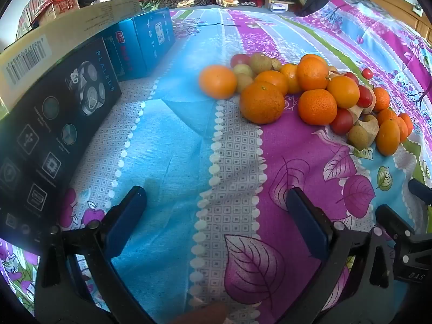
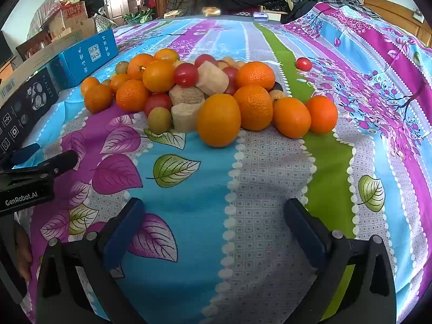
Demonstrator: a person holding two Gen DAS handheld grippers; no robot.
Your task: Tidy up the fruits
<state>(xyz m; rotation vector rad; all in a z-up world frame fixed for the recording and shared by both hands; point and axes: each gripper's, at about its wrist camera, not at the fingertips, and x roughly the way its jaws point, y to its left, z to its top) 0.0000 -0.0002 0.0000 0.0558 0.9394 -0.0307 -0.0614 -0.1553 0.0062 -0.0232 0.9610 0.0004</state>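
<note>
My left fingers (image 1: 216, 210) stood spread wide with nothing between them, tilted down over the patterned bedsheet (image 1: 172, 140), and my right fingers (image 2: 213, 221) were just as wide apart and empty over the same cloth. The fruit lay in one mixed pile (image 2: 205, 94) ahead of both, on the sheet and clear of either pair of fingers. Seen from the right wrist, a large orange (image 2: 218, 120) sat at the near edge of the pile, with more oranges touching it on the right, red cherry tomatoes (image 2: 185, 74) higher in the heap, and pale tan chunks (image 2: 186, 95) that I could not identify wedged in the middle. A small greenish fruit (image 2: 159, 120) rested at the near left of those chunks. One lone tomato (image 2: 303, 64) lay apart to the right of the pile. From the left wrist, one orange (image 1: 217, 81) sat at the pile's left edge. Along the left side stood a dark box (image 1: 54, 132) and blue boxes (image 1: 151, 43), well apart from the fruit.
</note>
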